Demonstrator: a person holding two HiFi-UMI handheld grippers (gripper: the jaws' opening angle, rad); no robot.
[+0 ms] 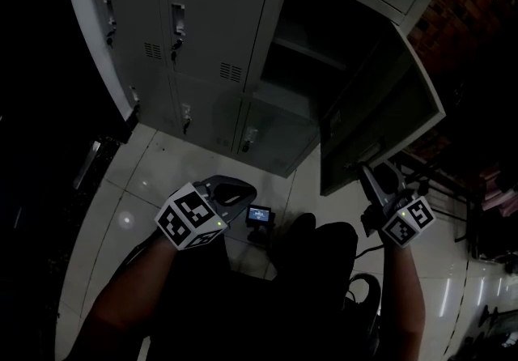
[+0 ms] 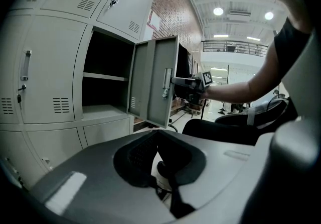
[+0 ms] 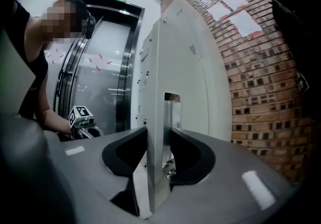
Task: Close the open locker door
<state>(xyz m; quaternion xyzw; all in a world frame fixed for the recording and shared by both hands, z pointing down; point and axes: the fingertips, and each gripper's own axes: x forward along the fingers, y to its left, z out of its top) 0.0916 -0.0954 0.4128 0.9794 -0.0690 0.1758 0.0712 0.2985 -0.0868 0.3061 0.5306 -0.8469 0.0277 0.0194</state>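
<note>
The open locker door (image 1: 380, 104) stands at the upper right of the head view, swung out from its dark compartment (image 1: 303, 44) with its long edge upright. The right gripper (image 1: 368, 177) clamps the door's free edge, and the compartment lies up-left of it. The left gripper (image 1: 241, 191), at lower centre, seems pinched together on nothing, well apart from the door.
</note>
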